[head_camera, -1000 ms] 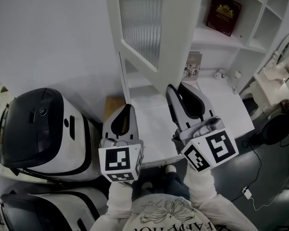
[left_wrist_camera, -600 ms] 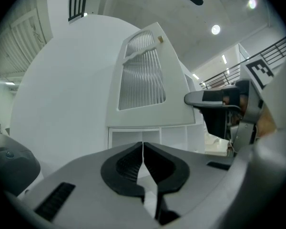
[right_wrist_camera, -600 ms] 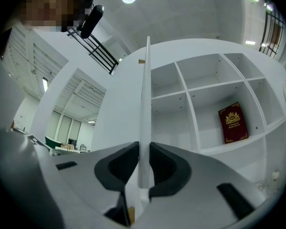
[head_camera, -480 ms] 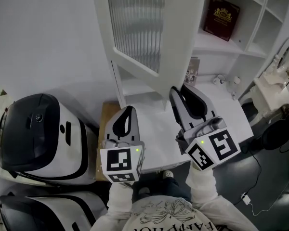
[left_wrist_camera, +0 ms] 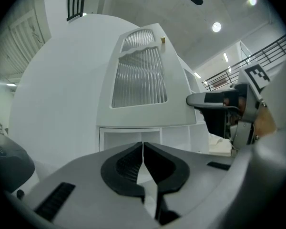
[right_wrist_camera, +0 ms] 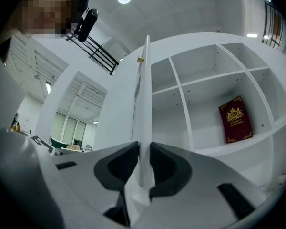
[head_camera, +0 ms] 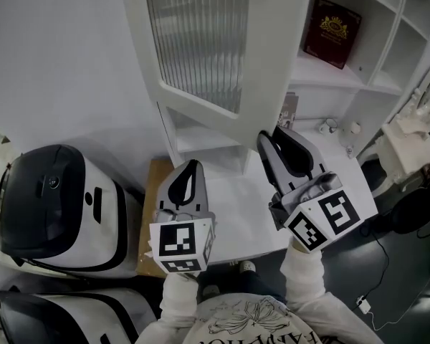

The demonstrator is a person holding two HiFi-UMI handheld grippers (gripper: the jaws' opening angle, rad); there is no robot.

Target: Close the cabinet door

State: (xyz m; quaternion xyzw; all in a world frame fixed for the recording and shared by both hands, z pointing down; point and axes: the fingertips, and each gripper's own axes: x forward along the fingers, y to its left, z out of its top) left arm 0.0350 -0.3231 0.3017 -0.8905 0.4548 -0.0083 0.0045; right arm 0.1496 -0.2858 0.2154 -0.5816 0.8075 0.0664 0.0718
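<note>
The white cabinet door (head_camera: 201, 41) with a ribbed glass pane stands swung out from the shelf unit (head_camera: 330, 70). My right gripper (head_camera: 267, 136) is shut on the door's lower edge. In the right gripper view that thin edge (right_wrist_camera: 145, 94) runs up from between the jaws of the right gripper (right_wrist_camera: 144, 146). My left gripper (head_camera: 190, 165) hovers left of it below the door, shut with nothing in it. In the left gripper view the left gripper (left_wrist_camera: 143, 147) faces the door's pane (left_wrist_camera: 139, 78), with the right gripper (left_wrist_camera: 214, 99) at the right.
A dark red book (head_camera: 332, 21) leans in an open shelf. A white desk top (head_camera: 236, 199) lies under the grippers, with small items (head_camera: 337, 127) near its back. A white and black machine (head_camera: 50, 199) stands at the left, a cable (head_camera: 387, 264) on the floor at the right.
The door's glass face shows wider and further left in the head view. The right gripper stays clamped on its edge and has shifted slightly right. The left gripper has barely moved.
</note>
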